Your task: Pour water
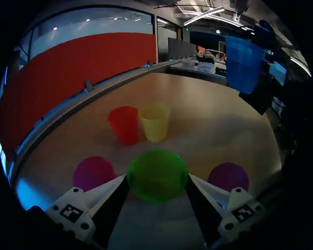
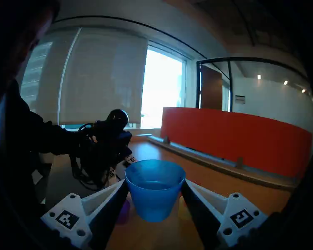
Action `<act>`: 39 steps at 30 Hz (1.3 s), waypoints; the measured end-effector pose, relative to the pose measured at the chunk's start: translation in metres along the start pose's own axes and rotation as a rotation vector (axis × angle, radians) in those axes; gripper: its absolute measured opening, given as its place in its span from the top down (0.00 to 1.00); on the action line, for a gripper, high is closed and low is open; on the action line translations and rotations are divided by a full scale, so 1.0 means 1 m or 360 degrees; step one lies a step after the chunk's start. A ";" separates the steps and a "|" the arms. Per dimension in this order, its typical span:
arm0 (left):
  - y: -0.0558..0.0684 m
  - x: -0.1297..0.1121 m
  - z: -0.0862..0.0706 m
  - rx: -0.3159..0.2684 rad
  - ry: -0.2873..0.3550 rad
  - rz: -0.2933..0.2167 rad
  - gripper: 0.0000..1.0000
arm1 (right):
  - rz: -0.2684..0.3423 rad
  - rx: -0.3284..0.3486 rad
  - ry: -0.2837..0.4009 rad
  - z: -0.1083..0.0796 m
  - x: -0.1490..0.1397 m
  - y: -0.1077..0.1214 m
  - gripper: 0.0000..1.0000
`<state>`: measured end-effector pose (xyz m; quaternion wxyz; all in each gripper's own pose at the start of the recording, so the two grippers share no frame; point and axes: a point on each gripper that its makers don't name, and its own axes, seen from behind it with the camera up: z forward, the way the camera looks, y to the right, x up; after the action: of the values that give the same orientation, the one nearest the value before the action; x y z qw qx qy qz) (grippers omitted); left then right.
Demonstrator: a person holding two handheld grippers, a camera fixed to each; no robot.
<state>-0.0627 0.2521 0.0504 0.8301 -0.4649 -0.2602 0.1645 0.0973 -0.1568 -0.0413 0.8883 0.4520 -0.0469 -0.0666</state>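
The step in hand looks like the approach before pouring, with both cups held and neither yet tipped. The left hand-held gripper (image 1: 157, 183) is clenched on the green cup (image 1: 157, 174), a finger pressed against each side, with the cup's open mouth facing the camera. The right hand-held gripper (image 2: 155, 189) grasps the blue cup (image 2: 155, 196) in the same way. That cup stands upright between its fingers, and there seems to be water low inside it.

In the left gripper view the blue cup hangs high up and off to the right of the left hand-held gripper, well apart from the green cup. In the right gripper view a person's sleeve (image 2: 35, 137) reaches towards the other hand-held gripper, ahead and to the left of the blue cup.

The next move calls for bringing the blue cup's lip over the green cup's mouth. The blue cup should then tilt slowly while the green cup is kept level, so that the stream lands inside.

- Two hand-held grippers.
- Six cups in all: one green and one blue, both held.
- One red cup (image 1: 124, 124) and one yellow cup (image 1: 155, 121) stand touching or nearly so on the tabletop (image 1: 223, 125), ahead of the left hand-held gripper.
- Two purple cups (image 1: 94, 173) (image 1: 228, 176), one either side of its fingers.
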 end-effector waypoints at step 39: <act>0.001 0.080 -0.100 0.0245 0.0486 -0.0025 0.13 | 0.0015 0.0008 0.0026 0.004 0.010 -0.012 0.11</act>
<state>0.0607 0.2258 0.0286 0.8944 -0.4174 -0.1215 0.1048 0.1060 -0.1681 -0.0484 0.8878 0.4545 -0.0420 -0.0587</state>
